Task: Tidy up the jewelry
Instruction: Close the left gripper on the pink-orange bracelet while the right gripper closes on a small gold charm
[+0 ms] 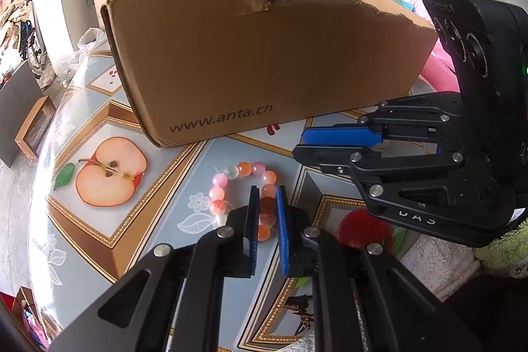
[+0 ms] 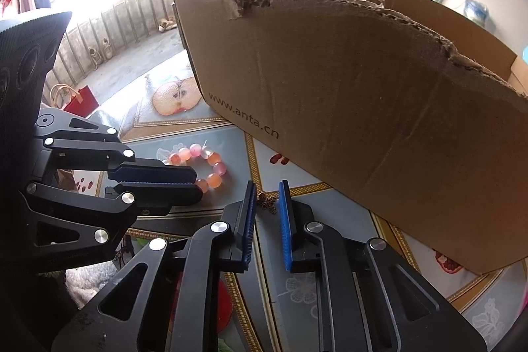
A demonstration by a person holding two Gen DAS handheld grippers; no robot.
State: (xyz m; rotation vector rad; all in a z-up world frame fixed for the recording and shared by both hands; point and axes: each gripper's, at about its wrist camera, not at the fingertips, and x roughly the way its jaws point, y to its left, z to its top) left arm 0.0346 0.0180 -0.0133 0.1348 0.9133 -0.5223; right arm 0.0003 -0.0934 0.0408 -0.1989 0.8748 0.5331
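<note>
The cardboard box [image 1: 264, 55] reads "www.anta.cn" along its side, its top edge torn. On the patterned worktop [image 1: 99, 240] lies a pink bead bracelet [image 1: 244, 187] — the left gripper [image 1: 268, 197] pinches its near side between narrowed jaws. Only the right wrist view shows a small bronze butterfly charm [image 2: 267, 203] — the right gripper [image 2: 268, 197] has jaws nearly together around it.

both grippers angled down over the table

left gripper [image 1: 267, 203] has its jaws clamped on a bead bracelet [image 1: 244, 183]; right gripper [image 2: 268, 198] has its jaws nearly together around a small bronze charm [image 2: 267, 203].
</note>
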